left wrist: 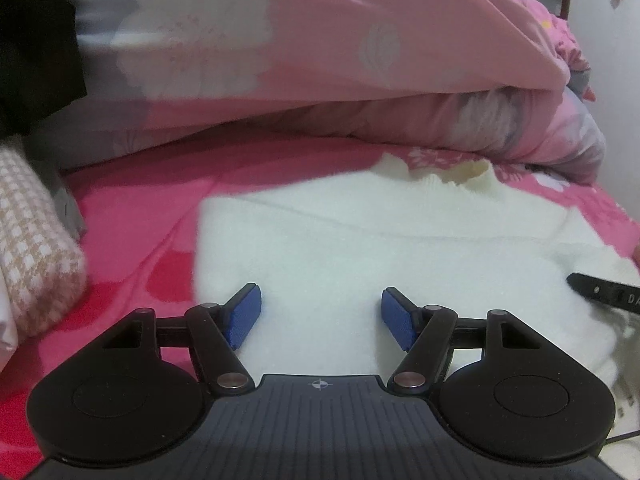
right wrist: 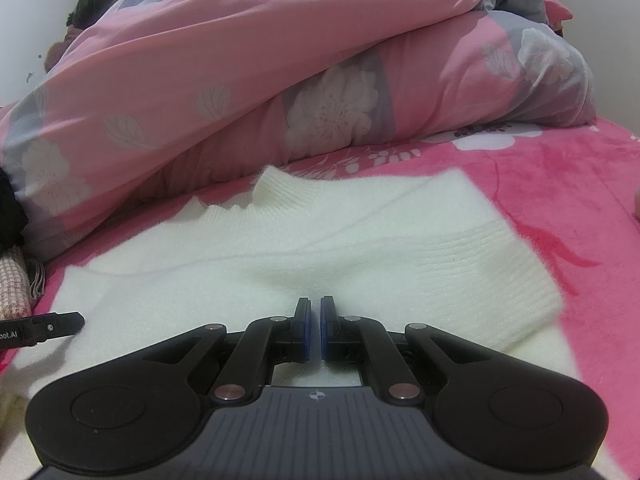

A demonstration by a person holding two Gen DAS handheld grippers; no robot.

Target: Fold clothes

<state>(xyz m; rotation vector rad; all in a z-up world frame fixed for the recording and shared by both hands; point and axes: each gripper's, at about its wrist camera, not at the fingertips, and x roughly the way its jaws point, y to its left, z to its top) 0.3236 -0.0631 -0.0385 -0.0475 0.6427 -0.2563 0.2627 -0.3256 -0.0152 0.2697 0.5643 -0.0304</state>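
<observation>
White sweater (right wrist: 280,248) lies flat on the bed (right wrist: 560,184), collar away from both grippers. Left gripper (left wrist: 321,312): fingers released, parted above the sweater's body near its left edge. Right gripper (right wrist: 315,328): fingers clenched, nothing visibly held, over the lower middle.

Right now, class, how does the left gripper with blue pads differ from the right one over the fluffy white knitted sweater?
The left gripper stands open, with bare sweater showing between its pads; the right gripper is shut, its pads almost meeting with nothing seen between them. The left gripper's blue pads face the camera; the right gripper's show only as thin edges. Both hang low over the white knitted sweater.
</observation>
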